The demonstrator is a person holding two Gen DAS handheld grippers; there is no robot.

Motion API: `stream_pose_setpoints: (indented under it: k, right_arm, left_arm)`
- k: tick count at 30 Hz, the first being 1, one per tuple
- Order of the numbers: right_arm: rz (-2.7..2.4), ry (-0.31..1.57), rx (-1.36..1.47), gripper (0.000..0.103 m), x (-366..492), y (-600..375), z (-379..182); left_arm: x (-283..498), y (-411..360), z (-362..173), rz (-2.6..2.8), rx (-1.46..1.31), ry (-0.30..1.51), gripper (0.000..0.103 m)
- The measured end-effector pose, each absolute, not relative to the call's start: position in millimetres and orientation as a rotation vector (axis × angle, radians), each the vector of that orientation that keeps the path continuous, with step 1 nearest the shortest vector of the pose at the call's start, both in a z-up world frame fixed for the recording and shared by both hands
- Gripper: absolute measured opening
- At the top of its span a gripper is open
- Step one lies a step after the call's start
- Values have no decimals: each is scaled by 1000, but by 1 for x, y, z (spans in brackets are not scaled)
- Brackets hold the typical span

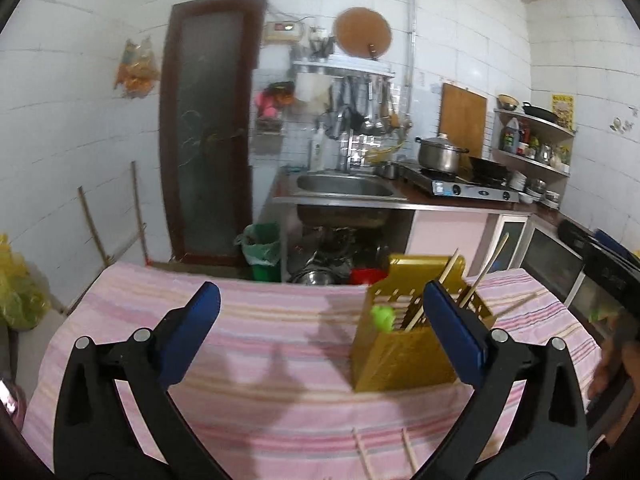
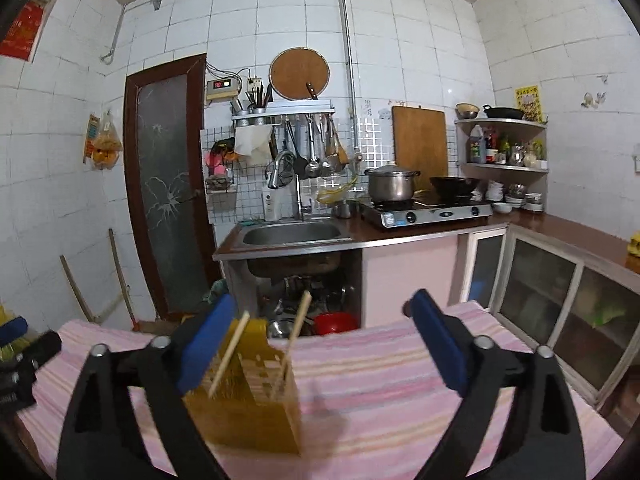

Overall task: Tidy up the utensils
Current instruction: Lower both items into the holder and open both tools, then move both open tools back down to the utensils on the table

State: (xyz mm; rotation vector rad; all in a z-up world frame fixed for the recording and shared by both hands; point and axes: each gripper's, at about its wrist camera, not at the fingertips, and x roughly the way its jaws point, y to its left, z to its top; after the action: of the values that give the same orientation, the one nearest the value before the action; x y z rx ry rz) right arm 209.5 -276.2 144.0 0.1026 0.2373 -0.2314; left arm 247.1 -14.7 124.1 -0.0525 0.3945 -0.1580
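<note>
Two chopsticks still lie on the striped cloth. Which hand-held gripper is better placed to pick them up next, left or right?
Probably the left. The left hand-held gripper is open, and the loose chopsticks lie just below it on the cloth. The right hand-held gripper is open too, but its view shows only the yellow holder.

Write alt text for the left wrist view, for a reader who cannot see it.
The open left gripper hovers over a pink striped tablecloth, with a yellow utensil holder holding chopsticks ahead, partly behind its right finger. Two more chopsticks lie on the cloth near the bottom edge. Behind are a sink, stove and tiled walls.
</note>
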Motion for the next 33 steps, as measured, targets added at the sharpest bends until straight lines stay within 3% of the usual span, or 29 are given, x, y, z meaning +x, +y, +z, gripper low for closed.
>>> stream_pose_setpoints:
  k: [17,31,33]
  right_arm:
    - [-205,526,131,97,164,-253,20]
    - [-141,703,150,96,187,-230,-29]
    - [-116,726,108,91,197,-213,-32]
  left_arm:
    - [204,32,24,-55,-85,644,98]
    - [215,23,-29,-19,-28,780,98]
    - [218,31,-30,-4,-45,789,98]
